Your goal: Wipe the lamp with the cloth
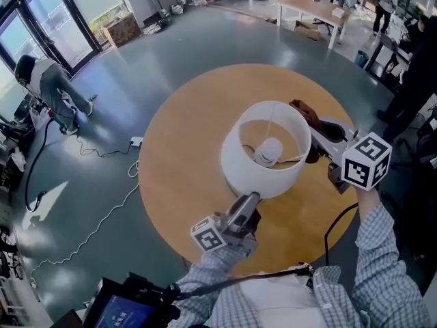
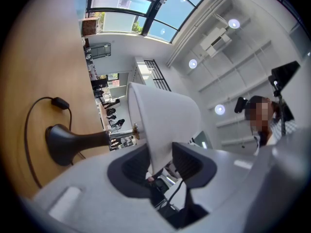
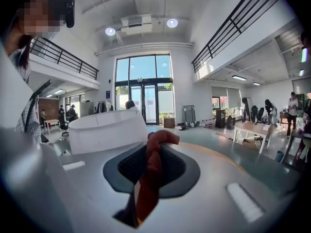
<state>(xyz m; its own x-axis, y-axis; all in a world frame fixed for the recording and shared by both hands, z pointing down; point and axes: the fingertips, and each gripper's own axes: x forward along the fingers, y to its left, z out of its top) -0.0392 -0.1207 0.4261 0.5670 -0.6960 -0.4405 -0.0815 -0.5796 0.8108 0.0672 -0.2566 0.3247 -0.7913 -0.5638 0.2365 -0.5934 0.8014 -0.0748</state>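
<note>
Grey floor (image 1: pixel 102 169) of a tall glazed hall surrounds a round wooden bench (image 1: pixel 177 149); a person (image 1: pixel 48 80) bends near the glass doors (image 1: pixel 48 26) at far left, and a white cable (image 1: pixel 102 217) trails across the floor. Centred on the bench stands the lamp (image 1: pixel 265 152), upright, with its white shade (image 1: pixel 259 182) open toward your head camera and the bulb (image 1: pixel 270 149) visible inside. Your left tongs (image 1: pixel 251 200) reach up to the near lower edge of the shade and are clenched on its wall, which passes between the two pads in the left gripper view; the same view shows the dark base (image 2: pixel 60 142) resting on the wood and the black cord (image 2: pixel 29 130) looping beside it. Your right tongs (image 1: pixel 321 130) are clenched on the reddish-brown cloth (image 1: pixel 304 109), a twisted bunch that stands out past the tips. That cloth hangs just beside the far right of the shade's upper rim; whether it touches cannot be told.
</note>
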